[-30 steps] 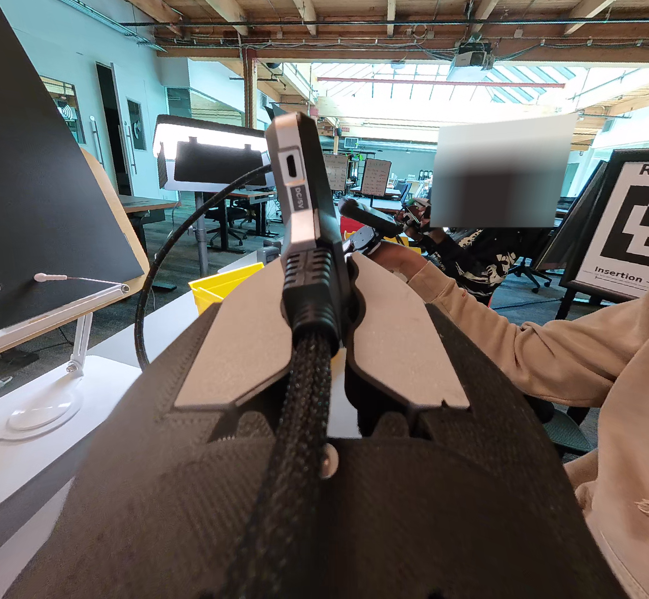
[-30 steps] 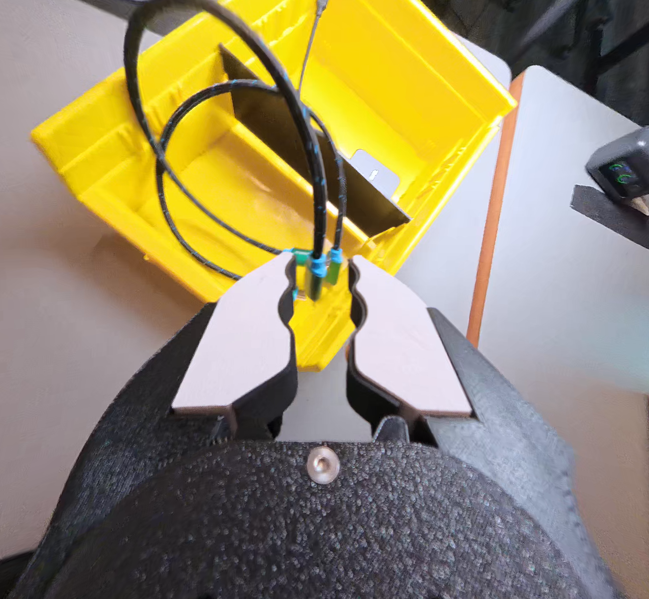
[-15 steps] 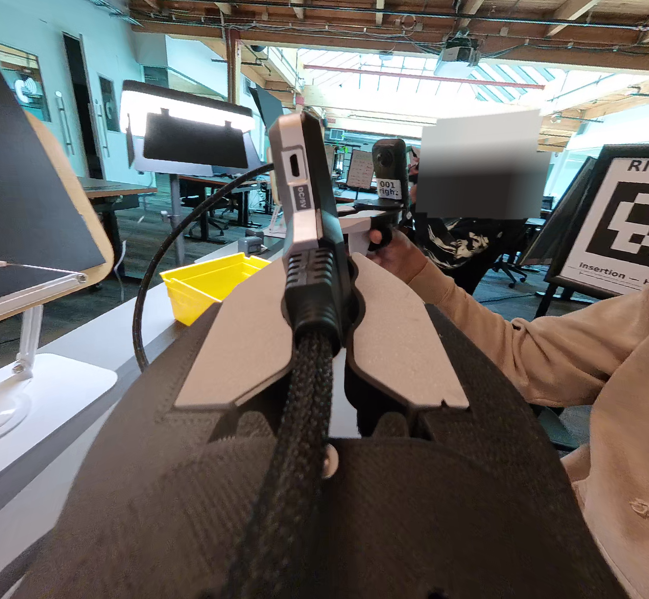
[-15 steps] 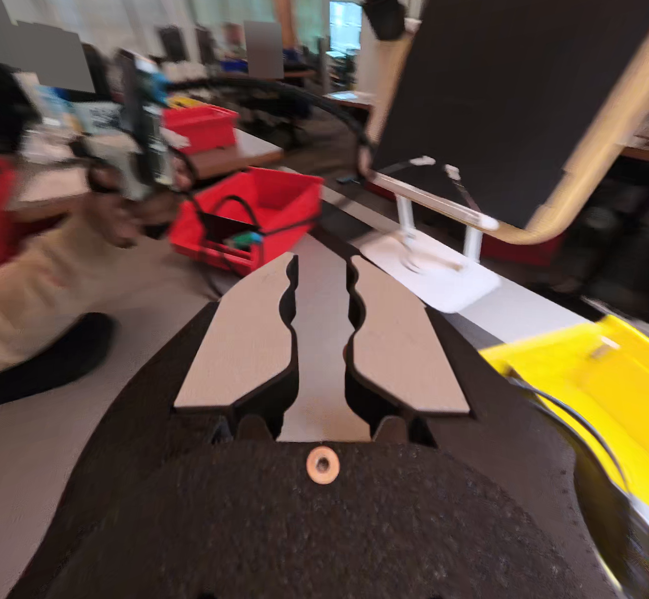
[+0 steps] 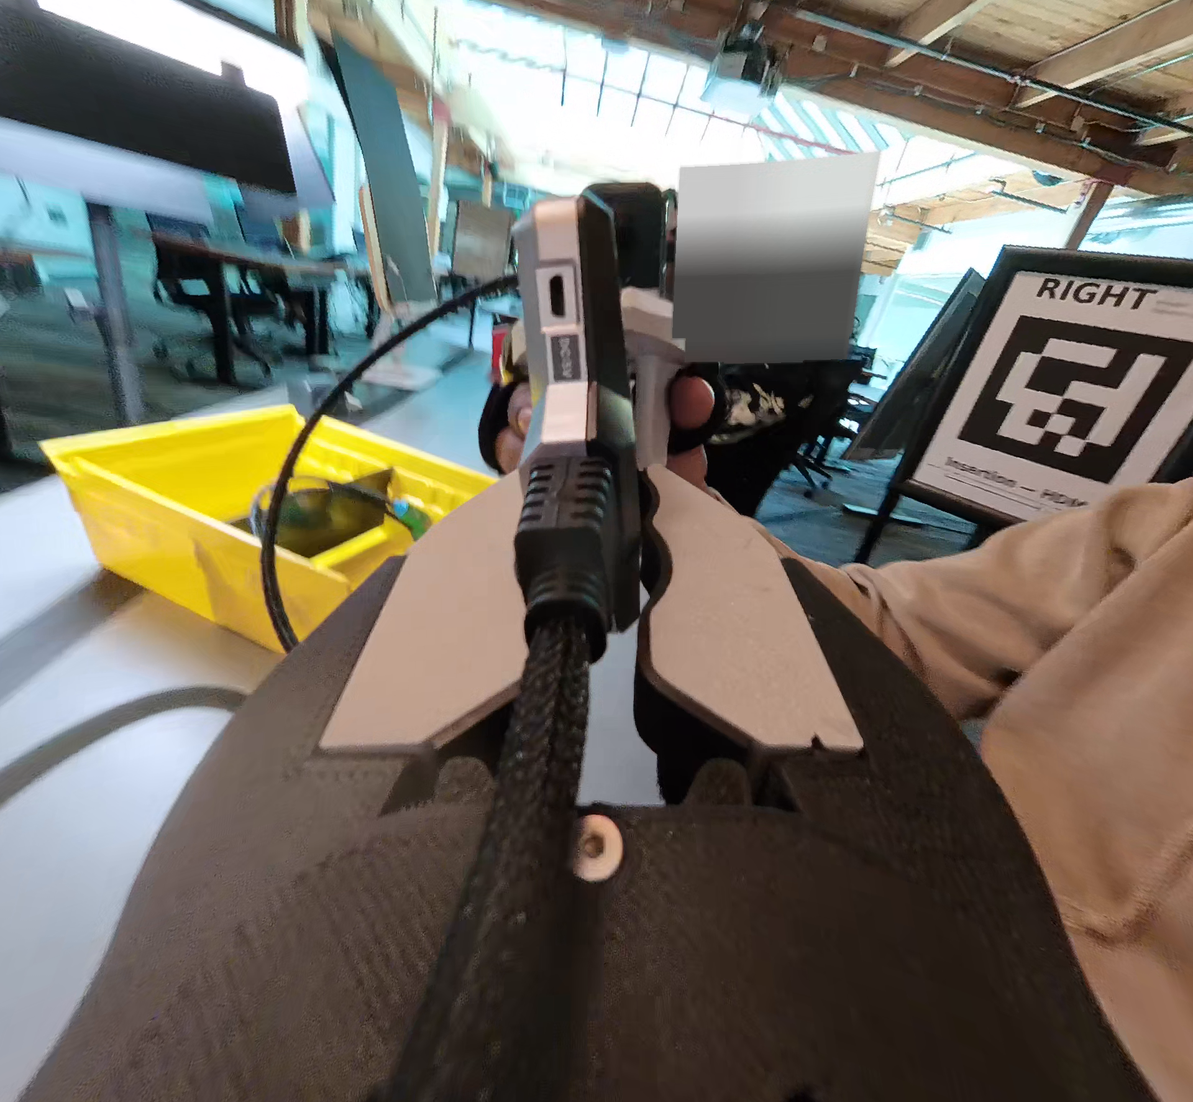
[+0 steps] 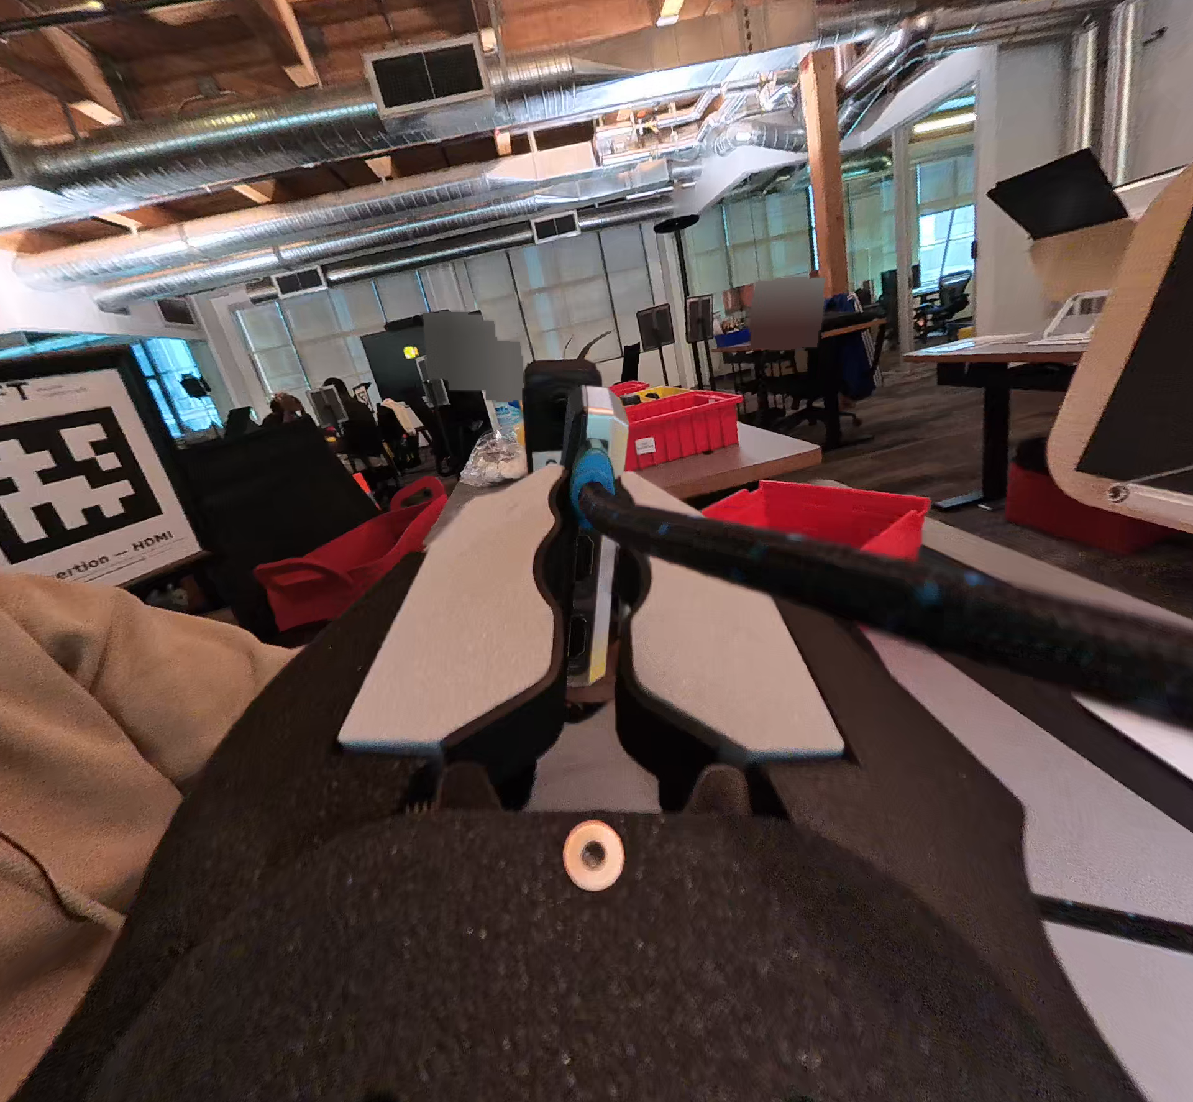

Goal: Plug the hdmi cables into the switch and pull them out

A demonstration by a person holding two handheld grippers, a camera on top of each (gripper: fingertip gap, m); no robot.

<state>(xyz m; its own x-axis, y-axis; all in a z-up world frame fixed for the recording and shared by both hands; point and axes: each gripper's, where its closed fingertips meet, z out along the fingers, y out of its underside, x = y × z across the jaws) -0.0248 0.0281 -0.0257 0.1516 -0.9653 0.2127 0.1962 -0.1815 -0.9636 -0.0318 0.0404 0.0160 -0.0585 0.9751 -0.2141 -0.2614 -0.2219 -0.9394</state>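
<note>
My left gripper point(image 5: 581, 490) is shut on a black HDMI plug point(image 5: 561, 528) with a thick braided cable point(image 5: 549, 716). The plug sits in the near edge of the silver and black switch point(image 5: 561, 360), which stands upright in the air. My right gripper point(image 6: 589, 483) faces it from the far side, shut on the flat sides of the switch point(image 6: 603, 425). A blue-collared plug point(image 6: 591, 470) sits in the top port there, and its black flecked cable point(image 6: 839, 561) runs off to the right. Two ports below it are empty.
A yellow bin point(image 5: 161, 490) with a coiled cable stands on the white table point(image 5: 64, 780) to the left. Red bins point(image 6: 813, 509) lie beyond. Marker boards point(image 5: 1065, 386) and a black panel on a stand point(image 6: 1136, 399) flank the space. A person's beige sleeve point(image 5: 968, 587) reaches in. The tips of one gripper are about 4 centimetres away from the tips of the other.
My right gripper swung up from above the yellow bin to the switch and closed on it. My left gripper kept its hold on the black plug and tilted towards the bin.
</note>
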